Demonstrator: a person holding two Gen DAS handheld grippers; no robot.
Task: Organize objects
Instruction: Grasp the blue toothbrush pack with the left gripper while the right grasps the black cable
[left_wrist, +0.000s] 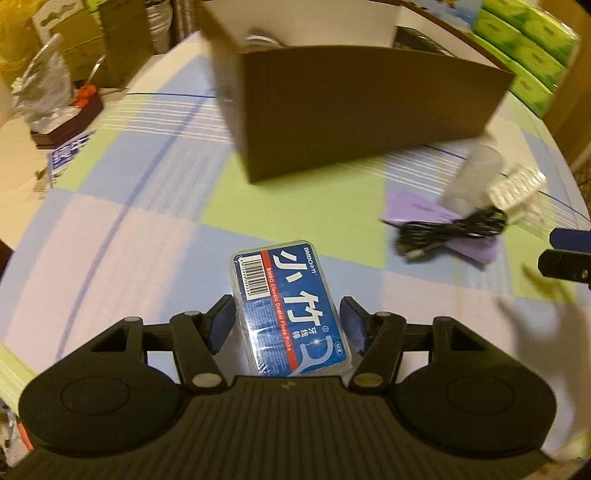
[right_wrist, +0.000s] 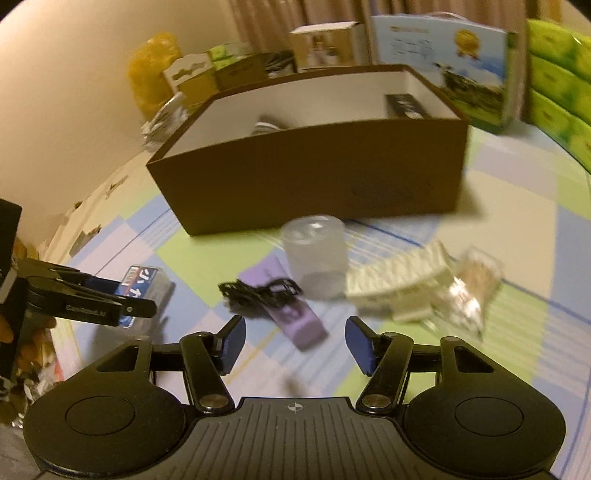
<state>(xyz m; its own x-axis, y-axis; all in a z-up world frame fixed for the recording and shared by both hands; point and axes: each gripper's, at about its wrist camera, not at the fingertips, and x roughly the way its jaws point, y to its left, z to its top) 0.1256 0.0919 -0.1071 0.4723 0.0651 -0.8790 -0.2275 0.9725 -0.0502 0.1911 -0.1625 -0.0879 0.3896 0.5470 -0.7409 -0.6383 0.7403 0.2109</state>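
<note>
My left gripper (left_wrist: 287, 325) straddles the dental floss pick box (left_wrist: 290, 310), whose long axis runs straight out along the fingers toward the brown cardboard box (left_wrist: 369, 114). The right pad stands clearly off the box's edge and the left one lies close against it, so I judge the fingers spread and not yet clamped. The floss box lies flat on the checked tablecloth (left_wrist: 110, 240), on the near side of the cardboard box. My right gripper (right_wrist: 293, 343) is released and empty, its fingers spread above the purple packet (right_wrist: 295, 321), which lies beside the black cable (right_wrist: 258, 291) and frosted plastic cup (right_wrist: 316, 258) in front of the cardboard box. The left is nearer; closing comes next.
</note>
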